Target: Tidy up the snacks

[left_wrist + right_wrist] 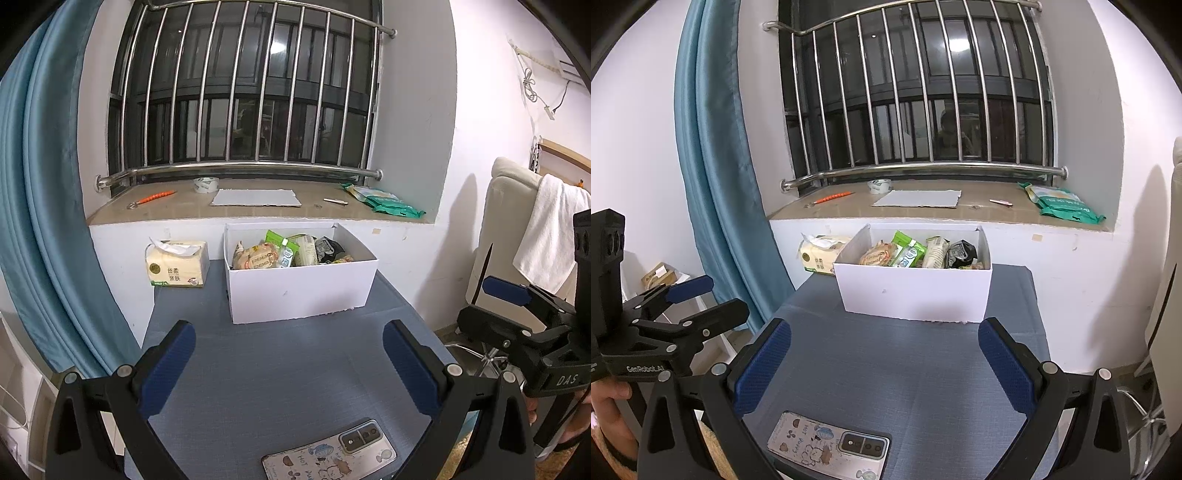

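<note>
My left gripper fills the bottom of its frame, jaws spread wide with nothing between them, hovering over the blue table. My right gripper sits the same way at the bottom of its own frame, also wide and empty. Just above center in both views a white box stands on the table's far end, and the snacks are all packed inside it: a tan packet at left, a green one, a pale one and a black one. A tissue pack lies just left of the box. A phone lies face down at the bottom edge. On the sill above lies a green bag, at right.
</note>
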`<action>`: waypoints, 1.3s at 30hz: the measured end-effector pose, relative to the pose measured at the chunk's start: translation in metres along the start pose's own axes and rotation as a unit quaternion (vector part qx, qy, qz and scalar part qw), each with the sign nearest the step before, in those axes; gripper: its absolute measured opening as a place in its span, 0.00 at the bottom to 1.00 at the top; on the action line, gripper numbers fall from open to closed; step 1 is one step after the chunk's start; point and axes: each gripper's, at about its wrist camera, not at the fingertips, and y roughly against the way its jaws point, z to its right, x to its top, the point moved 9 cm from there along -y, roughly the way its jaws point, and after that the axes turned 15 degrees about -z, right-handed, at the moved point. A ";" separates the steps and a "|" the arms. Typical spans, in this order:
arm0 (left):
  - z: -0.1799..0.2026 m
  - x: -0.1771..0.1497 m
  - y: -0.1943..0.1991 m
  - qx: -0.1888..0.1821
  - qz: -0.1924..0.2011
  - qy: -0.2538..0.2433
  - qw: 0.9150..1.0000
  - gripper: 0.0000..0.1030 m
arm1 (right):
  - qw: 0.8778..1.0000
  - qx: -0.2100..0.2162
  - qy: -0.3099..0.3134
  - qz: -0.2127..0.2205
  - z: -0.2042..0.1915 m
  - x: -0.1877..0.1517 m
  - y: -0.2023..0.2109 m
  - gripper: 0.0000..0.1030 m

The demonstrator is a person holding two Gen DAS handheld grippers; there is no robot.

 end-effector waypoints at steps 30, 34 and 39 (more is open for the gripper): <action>0.005 -0.003 -0.006 0.002 -0.006 -0.006 1.000 1.00 | 1.000 0.001 -0.001 -0.002 0.003 -0.001 0.000 1.00; 0.006 -0.003 -0.006 0.002 -0.007 -0.008 1.000 1.00 | 1.000 0.001 0.000 -0.002 0.003 -0.001 -0.001 1.00; 0.006 -0.003 -0.007 0.002 -0.009 -0.008 1.000 1.00 | 1.000 0.002 0.002 -0.002 0.002 -0.001 -0.002 1.00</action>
